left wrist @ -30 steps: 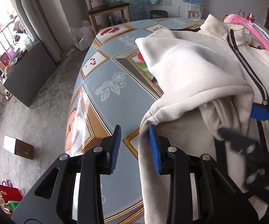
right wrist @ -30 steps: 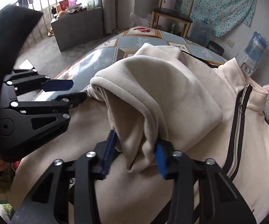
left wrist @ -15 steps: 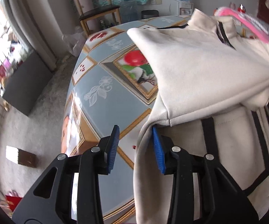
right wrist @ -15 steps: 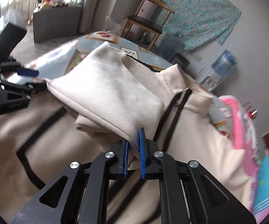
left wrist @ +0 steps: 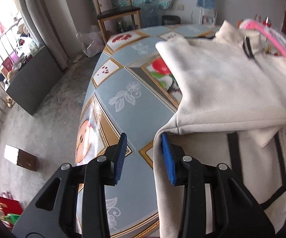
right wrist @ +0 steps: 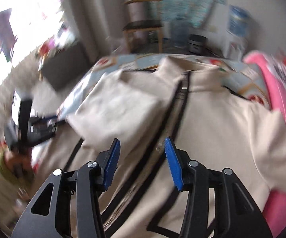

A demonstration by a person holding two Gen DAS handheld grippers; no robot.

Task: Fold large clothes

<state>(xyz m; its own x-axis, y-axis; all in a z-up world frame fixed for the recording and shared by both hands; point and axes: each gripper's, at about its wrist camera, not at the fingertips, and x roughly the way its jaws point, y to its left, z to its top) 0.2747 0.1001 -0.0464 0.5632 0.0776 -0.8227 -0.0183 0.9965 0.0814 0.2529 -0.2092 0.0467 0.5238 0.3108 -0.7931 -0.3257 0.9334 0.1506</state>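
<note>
left gripper (left wrist: 143, 154): jaws apart, jacket (left wrist: 222, 91) edge at 3 o'clock | right gripper (right wrist: 142, 158): jaws apart above zipper (right wrist: 170, 127) | table (left wrist: 135, 107)

Cream jacket (left wrist: 222, 91) with black trim — grey-blue, gold-bordered floral tablecloth (left wrist: 135, 107) — blue-padded black fingers (left wrist: 167, 156).
</note>
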